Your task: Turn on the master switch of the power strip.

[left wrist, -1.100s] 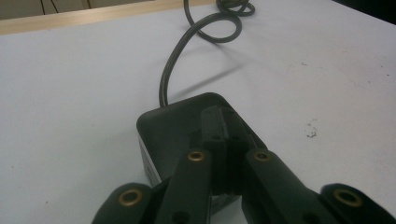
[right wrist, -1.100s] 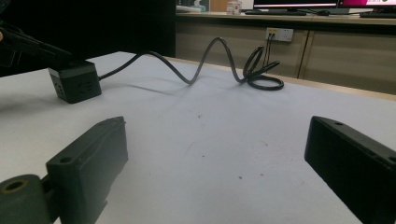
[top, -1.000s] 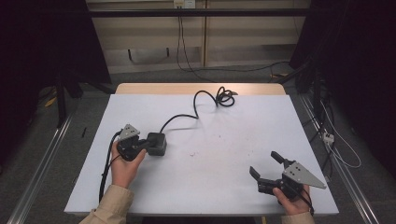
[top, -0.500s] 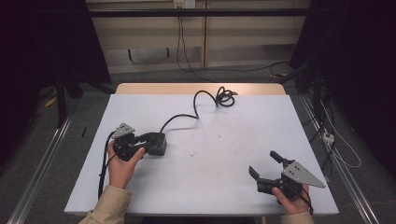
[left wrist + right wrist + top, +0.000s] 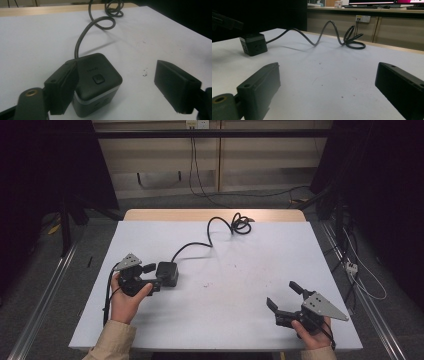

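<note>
A black cube power socket with a button on top sits on the white table at the left. Its black cable runs back to a coil near the far edge. My left gripper is open around the cube's left part. In the left gripper view one jaw lies against the cube's side and the other stands well clear of it. My right gripper is open at the front right, with bare table between its jaws. From there the cube shows far off to the left.
The cable arches off the table in loops before the coil. A wooden strip borders the table's far edge. Beyond it are a wall panel with a socket and floor cables at the right.
My left gripper has shifted slightly to the left, back from the cube. The cube, the cable and the right gripper have stayed in place.
</note>
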Tool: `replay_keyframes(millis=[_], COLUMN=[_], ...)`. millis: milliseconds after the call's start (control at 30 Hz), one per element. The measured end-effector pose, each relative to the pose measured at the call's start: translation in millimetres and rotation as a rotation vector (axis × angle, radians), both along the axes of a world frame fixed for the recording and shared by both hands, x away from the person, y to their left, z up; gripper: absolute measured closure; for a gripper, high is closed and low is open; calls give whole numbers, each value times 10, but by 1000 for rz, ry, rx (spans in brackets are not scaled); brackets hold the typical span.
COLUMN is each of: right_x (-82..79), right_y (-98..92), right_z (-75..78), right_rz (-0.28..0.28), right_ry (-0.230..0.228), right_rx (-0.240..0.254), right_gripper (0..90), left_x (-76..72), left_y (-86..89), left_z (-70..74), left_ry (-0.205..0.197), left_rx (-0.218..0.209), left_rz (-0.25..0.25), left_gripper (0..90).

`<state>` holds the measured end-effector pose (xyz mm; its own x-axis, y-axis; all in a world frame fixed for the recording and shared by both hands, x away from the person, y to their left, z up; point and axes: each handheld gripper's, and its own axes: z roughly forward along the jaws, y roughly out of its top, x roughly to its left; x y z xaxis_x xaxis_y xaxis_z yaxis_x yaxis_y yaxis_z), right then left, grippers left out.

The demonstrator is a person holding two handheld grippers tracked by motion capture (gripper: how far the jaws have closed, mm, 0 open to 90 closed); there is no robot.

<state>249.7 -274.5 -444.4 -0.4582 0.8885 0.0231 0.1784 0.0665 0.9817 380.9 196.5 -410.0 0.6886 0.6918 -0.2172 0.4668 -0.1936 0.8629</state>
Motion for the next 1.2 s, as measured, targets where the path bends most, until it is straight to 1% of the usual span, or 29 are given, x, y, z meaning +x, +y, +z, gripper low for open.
replay_keyframes(millis=[67,333,400,533,667,700,767,900,1033,1100,1167,1200], right_x=[2,5,5,3,5,5,6,6,5,3,4,5], right_y=[2,11,12,11,8,9,11,10,5,6,6,6], right_z=[-3,-7,-5,-3,-4,-4,-4,-5,-2,-1,-2,-3], right_rz=[1,0,0,-1,-1,0,0,1,0,1,0,1], right_ry=[-1,2,2,0,0,1,1,1,-1,0,0,0], right_rx=[0,-1,-2,-2,-2,-3,-3,-2,-1,0,-2,-2], right_gripper=[55,55,55,55,56,56,56,56,56,56,56,56], left_x=[-20,-75,-95,-127,-154,-161,-174,-197,-214,-232,-240,-246], left_y=[9,87,93,104,110,112,117,154,196,213,234,244], left_z=[0,-4,-7,-19,-38,-39,-46,-59,-84,-88,-90,-94], left_ry=[6,-11,-18,-36,-37,-37,-42,-53,-58,-61,-70,-67], left_rx=[-17,-43,-48,-38,-38,-31,-29,-20,-13,-29,-33,-40], left_rz=[-3,-17,-24,-34,-45,-46,-52,-44,-54,-54,-60,-59], left_gripper=[143,75,68,58,57,57,57,56,56,56,57,57])
